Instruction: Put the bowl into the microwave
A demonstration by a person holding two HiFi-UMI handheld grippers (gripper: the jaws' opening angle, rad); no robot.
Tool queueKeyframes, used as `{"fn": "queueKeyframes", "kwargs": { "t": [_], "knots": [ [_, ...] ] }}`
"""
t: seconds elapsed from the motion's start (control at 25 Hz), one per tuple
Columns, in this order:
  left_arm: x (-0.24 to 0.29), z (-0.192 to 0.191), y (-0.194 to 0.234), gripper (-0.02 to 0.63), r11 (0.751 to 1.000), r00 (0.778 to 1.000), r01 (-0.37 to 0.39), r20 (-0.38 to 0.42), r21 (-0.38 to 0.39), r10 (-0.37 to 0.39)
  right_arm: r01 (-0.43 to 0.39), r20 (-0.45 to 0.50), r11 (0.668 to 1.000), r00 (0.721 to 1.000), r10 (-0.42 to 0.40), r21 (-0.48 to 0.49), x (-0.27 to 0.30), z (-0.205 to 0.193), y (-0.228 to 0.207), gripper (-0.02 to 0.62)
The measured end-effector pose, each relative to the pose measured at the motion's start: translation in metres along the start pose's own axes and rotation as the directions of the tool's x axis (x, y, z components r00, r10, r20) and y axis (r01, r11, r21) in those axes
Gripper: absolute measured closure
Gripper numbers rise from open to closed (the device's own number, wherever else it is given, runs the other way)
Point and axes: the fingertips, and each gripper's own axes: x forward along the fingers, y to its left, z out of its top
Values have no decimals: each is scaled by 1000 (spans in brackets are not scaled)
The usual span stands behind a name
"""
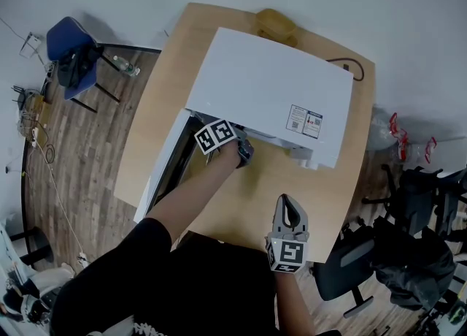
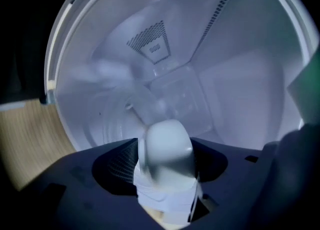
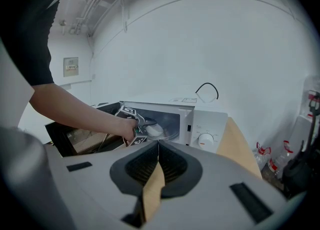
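The white microwave [image 1: 263, 86] stands on the wooden table [image 1: 241, 210] with its door [image 1: 162, 170] swung open to the left. My left gripper [image 1: 244, 153] reaches into the cavity. In the left gripper view the pale bowl [image 2: 240, 89] fills the picture, and my left gripper [image 2: 167, 144] is shut on its near rim, one white fingertip [image 2: 167, 146] lying over the wall. The right gripper view shows the bowl [image 3: 154, 130] low inside the oven by the left gripper [image 3: 142, 124]. My right gripper [image 1: 290, 207] hangs back over the table's front, shut and holding nothing [image 3: 158, 146].
A yellow object [image 1: 276, 24] sits behind the microwave and a black cable [image 1: 355, 69] lies at its back right corner. A blue chair [image 1: 73, 53] stands left of the table, a black office chair [image 1: 350, 261] at the front right. Control dial [image 3: 206, 137] faces me.
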Motion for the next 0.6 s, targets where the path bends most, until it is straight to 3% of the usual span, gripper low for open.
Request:
{"fn": "queueKeyframes", "kwargs": {
  "t": [0.12,0.6],
  "knots": [
    [-4,11,5,335,994,998,-51,44,96,47,-11,-2,1000,1000,11,-10,-2,-3,0,534],
    [-9,22,14,293,966,993,-117,50,231,109,1,-22,999,1000,-2,-35,-10,-16,-9,534]
  ]
}}
